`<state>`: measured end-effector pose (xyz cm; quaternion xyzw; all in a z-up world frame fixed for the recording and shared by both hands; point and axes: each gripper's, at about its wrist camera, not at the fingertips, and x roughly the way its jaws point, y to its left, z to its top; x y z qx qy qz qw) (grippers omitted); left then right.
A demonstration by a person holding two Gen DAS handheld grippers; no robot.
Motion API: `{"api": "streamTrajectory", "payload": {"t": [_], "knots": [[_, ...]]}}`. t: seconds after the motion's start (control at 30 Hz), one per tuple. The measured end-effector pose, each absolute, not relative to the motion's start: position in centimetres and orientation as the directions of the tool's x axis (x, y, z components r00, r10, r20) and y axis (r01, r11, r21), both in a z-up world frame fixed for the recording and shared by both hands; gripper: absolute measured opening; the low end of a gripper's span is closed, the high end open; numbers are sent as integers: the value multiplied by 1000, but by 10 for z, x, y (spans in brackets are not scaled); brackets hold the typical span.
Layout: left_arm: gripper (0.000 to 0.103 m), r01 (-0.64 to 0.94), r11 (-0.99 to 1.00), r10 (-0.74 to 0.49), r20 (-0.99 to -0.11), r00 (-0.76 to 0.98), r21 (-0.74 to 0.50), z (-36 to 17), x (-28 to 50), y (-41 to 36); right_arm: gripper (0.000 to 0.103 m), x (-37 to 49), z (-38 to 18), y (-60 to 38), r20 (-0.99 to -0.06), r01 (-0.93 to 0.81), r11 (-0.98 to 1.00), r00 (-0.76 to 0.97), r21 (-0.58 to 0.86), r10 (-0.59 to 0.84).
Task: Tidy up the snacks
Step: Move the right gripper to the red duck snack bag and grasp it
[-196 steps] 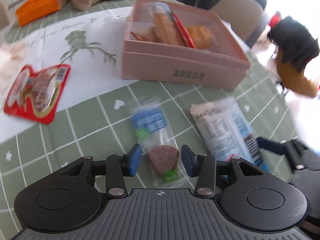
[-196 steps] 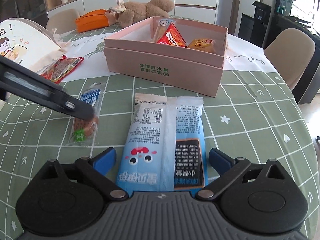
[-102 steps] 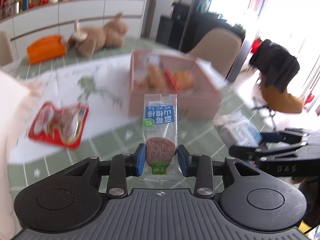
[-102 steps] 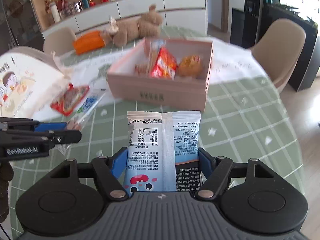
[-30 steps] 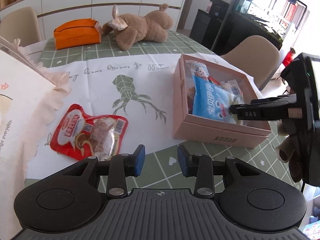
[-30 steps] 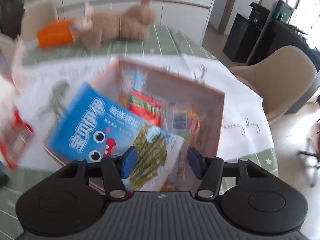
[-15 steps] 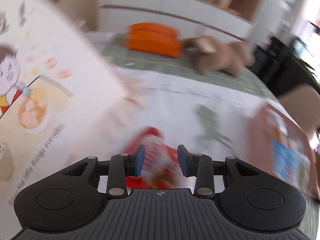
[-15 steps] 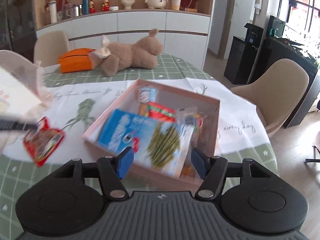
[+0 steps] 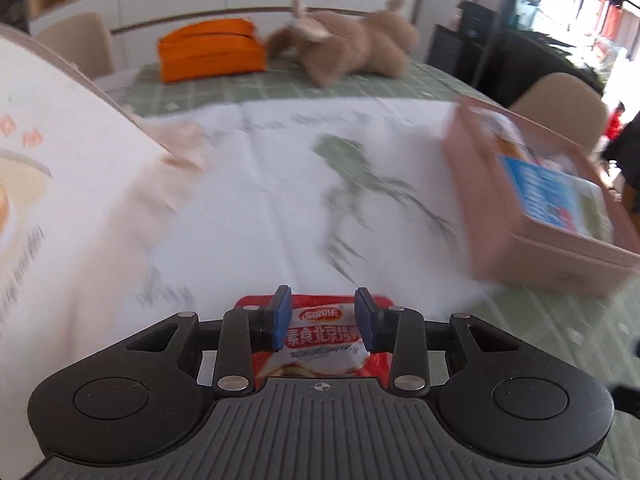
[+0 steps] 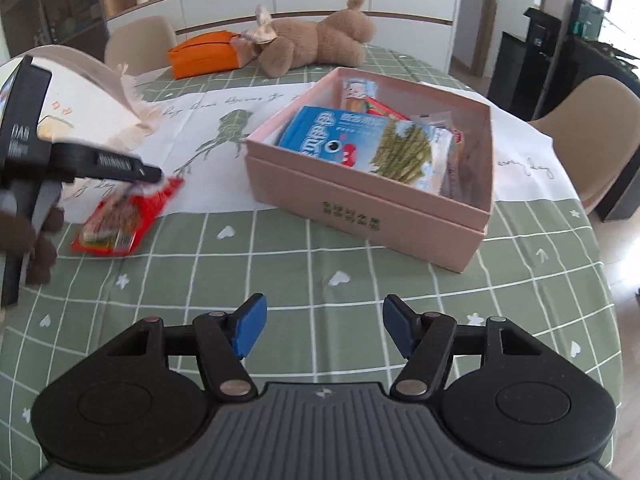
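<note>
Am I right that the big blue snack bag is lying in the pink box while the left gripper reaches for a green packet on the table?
Not quite: the packet between the left gripper fingers is red, as the left wrist view shows. The blue snack bag does lie in the pink box.

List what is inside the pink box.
In the pink box, a blue snack bag lies on top; red and clear packets peek out behind. Anything underneath is hidden.

Left claw (image 9: 323,318) low, fingers narrowly parted, straddling red packet, contact unclear. Right claw (image 10: 324,330) at 6 o'clock, fingers spread wide, nothing between, level.
</note>
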<state>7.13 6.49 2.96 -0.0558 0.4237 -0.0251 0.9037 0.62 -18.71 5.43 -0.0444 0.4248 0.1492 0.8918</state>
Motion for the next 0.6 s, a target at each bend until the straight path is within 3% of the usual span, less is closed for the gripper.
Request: {"api": "streamTrajectory", "payload": {"t": [0.17,0.33,0.5,0.6], "knots": [[39,5,916,-325,-737,593,-401,37,37,75,65,2,50,-181,-778,-313,949,585,44,229],[37,-198,928,-134,-779,612,-316,45,7,107,66,-12,42,-179,-783,-300,950,572,80,246],[36,-194,920,-189,-821,539,-339,28,-4,92,66,-24,24,-173,-803,-299,950,542,92,249],[36,-103,912,-299,-813,500,-398,27,-1,58,66,-30,23,-175,-798,-286,951,543,117,262]]}}
